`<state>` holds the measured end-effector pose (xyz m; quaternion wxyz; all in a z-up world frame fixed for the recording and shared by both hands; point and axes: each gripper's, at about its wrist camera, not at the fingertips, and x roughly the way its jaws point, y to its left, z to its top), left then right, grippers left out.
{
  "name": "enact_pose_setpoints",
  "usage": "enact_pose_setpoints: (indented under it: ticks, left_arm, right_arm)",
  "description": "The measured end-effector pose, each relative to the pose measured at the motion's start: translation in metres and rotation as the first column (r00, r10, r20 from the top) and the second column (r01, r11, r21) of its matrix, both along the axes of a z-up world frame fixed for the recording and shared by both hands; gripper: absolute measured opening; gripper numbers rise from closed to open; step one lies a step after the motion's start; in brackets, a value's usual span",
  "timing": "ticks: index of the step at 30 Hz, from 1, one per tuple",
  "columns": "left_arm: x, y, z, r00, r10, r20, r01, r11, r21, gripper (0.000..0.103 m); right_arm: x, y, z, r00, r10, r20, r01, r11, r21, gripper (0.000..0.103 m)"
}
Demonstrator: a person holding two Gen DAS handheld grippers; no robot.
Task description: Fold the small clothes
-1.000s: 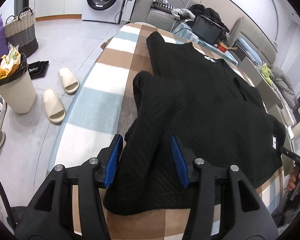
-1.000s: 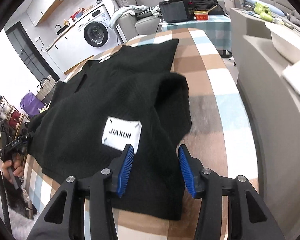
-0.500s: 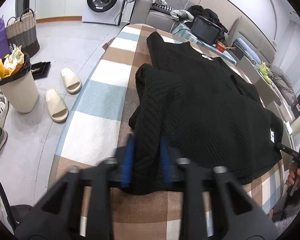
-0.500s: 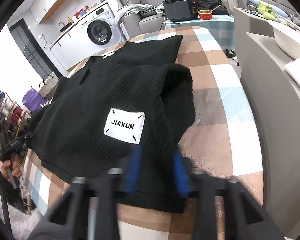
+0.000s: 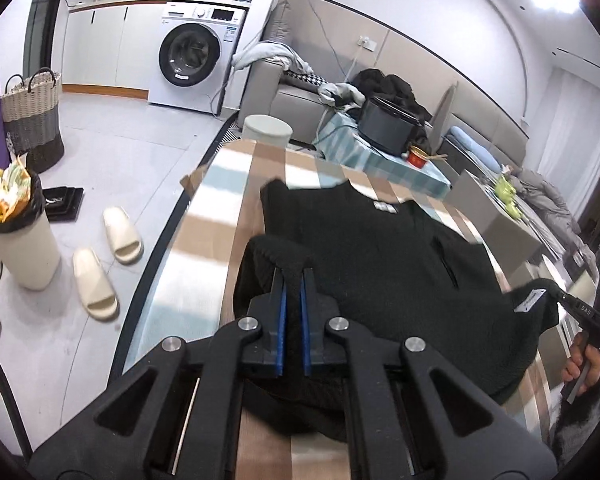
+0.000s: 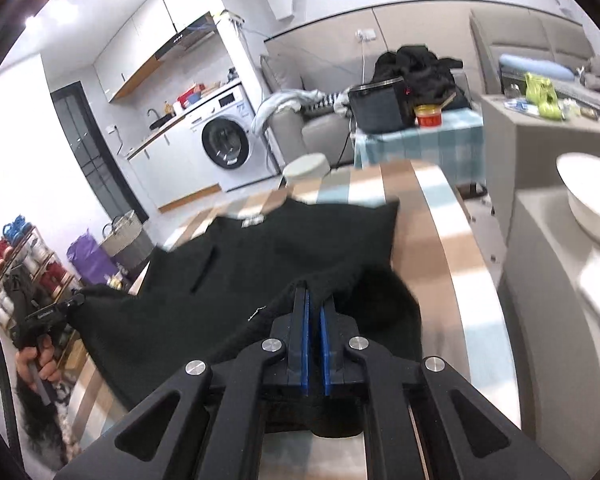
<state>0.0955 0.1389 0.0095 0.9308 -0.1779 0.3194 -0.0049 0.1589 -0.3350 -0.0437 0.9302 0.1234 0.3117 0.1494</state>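
A black knit sweater (image 5: 380, 264) lies on the table with the brown, white and blue checked cloth (image 5: 216, 216). My left gripper (image 5: 293, 280) is shut on the sweater's near left hem and lifts it off the table. My right gripper (image 6: 314, 300) is shut on the near right hem of the sweater (image 6: 268, 264) and lifts it too. Each gripper shows in the other's view, the right one (image 5: 556, 294) at the far right and the left one (image 6: 74, 302) at the far left. The sweater's far part with the neck label (image 5: 384, 206) rests flat.
Left of the table stand a bin (image 5: 16, 232), slippers (image 5: 108, 256) and a woven basket (image 5: 32, 120). A washing machine (image 5: 192, 64) and sofa (image 5: 296, 92) are behind. A grey counter with a white bowl (image 6: 588, 196) stands right of the table.
Both grippers went from open around the hem to shut on it. They have risen and tilted up, lifting the near edge of the sweater off the table.
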Motion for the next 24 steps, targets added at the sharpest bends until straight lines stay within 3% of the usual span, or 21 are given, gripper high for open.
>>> enact_pose_setpoints:
  ticks: [3, 5, 9, 10, 12, 14, 19, 24]
  left_arm:
    - [0.029, 0.002, -0.001, 1.0, 0.021, -0.014, -0.021, 0.999, 0.033, 0.003]
    - [0.047, 0.002, -0.014, 0.997, 0.042, -0.07, -0.037, 0.997, 0.066, 0.003]
    - [0.055, -0.001, -0.054, 0.983, 0.029, -0.18, -0.023, 0.999, 0.033, 0.005]
    - [0.054, -0.003, -0.064, 0.978, 0.014, -0.207, -0.014, 1.0, 0.005, 0.008]
    - [0.055, -0.008, -0.076, 0.971, -0.017, -0.238, 0.013, 1.0, -0.018, 0.028]
    - [0.054, -0.018, -0.081, 0.967, -0.037, -0.252, 0.036, 0.999, -0.011, 0.036]
    - [0.057, -0.041, -0.084, 0.968, -0.075, -0.241, 0.087, 0.995, 0.039, 0.036]
    - [0.06, -0.052, -0.087, 0.964, -0.077, -0.257, 0.105, 0.989, 0.1, 0.031]
  right_arm:
    - [0.031, 0.005, 0.0, 0.998, -0.07, 0.006, 0.071, 0.997, -0.024, 0.005]
    - [0.049, 0.006, -0.01, 0.992, -0.118, -0.037, 0.115, 0.991, -0.066, 0.005]
    - [0.062, -0.002, -0.049, 0.973, -0.126, -0.191, 0.105, 0.988, -0.116, 0.006]
    - [0.063, -0.004, -0.057, 0.965, -0.122, -0.231, 0.095, 0.988, -0.125, 0.01]
    - [0.059, -0.011, -0.068, 0.953, -0.104, -0.284, 0.079, 0.992, -0.099, 0.019]
    - [0.051, -0.016, -0.074, 0.948, -0.118, -0.295, 0.088, 0.99, -0.115, 0.039]
    - [0.046, -0.021, -0.083, 0.947, -0.088, -0.308, 0.055, 0.992, -0.113, 0.04]
    - [0.039, -0.009, -0.084, 0.949, -0.041, -0.312, -0.009, 0.988, -0.157, 0.035]
